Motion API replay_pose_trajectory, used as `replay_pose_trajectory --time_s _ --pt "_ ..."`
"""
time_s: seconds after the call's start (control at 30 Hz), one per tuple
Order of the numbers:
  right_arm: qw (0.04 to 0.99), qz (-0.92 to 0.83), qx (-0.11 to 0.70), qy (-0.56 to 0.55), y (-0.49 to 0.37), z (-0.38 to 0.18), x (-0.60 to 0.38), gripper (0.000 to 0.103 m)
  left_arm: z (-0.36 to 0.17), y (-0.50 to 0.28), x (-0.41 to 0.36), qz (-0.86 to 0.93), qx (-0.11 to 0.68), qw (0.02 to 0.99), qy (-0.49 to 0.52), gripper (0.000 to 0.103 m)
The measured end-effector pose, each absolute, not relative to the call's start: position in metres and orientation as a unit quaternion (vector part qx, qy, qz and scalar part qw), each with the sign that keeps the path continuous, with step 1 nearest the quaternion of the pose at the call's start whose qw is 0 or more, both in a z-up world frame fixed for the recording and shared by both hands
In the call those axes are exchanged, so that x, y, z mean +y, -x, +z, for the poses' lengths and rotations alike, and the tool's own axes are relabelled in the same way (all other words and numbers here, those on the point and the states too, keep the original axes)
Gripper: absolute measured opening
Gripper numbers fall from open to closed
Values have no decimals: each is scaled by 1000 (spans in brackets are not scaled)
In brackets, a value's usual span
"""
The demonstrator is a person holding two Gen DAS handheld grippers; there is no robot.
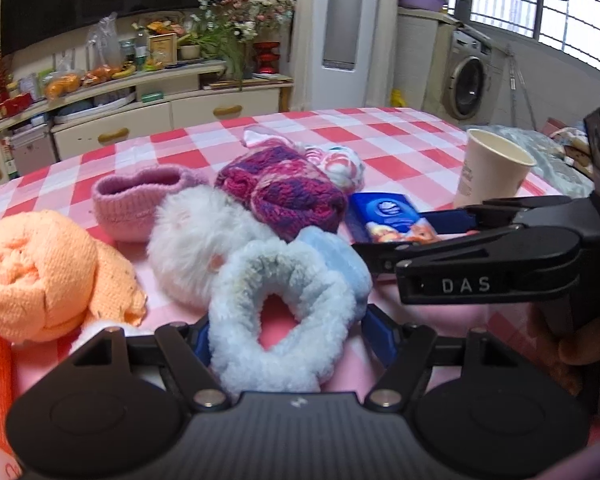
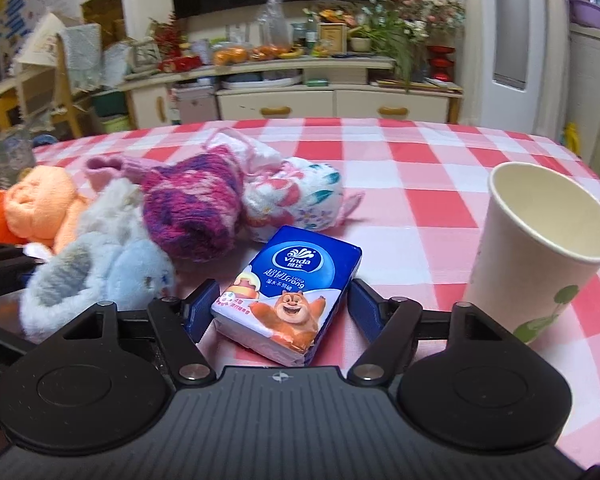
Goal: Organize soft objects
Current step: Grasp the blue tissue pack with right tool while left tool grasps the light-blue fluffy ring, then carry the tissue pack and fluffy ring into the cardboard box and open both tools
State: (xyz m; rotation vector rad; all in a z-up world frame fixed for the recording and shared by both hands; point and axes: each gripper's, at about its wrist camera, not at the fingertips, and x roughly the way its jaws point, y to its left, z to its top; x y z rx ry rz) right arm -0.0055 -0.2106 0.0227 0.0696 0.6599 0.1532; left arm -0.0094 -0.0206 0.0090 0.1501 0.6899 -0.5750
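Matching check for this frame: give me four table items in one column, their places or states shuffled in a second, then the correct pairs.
1. tissue pack
2. paper cup
3. pale blue fluffy ring
4. orange knit roll

a. upright, empty, near right edge
b. between the left gripper fingers
c. between the right gripper fingers, left pad touching
d. far left of the soft pile

Pairs: 1-c, 2-a, 3-b, 4-d

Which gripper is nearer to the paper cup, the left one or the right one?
Right. The right gripper straddles the tissue pack, with the paper cup standing just beside it. The left gripper is around the fluffy blue ring, farther from the cup.
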Motion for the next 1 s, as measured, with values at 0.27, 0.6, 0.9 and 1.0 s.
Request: replay_pose_trajectory --time_s 0.27,0.6,0.9,1.0 --pt "953 69 296 -9 26 28 -189 84 14 8 -1 -265 338 903 -23 49" --pt "952 16 305 -19 50 36 -181 82 26 16 16 -253 336 907 26 37" --pt "955 -7 296 -20 60 59 -173 81 60 24 40 -241 310 918 54 37" --pt "957 -2 288 -15 59 68 -163 81 70 28 49 -239 302 921 61 37"
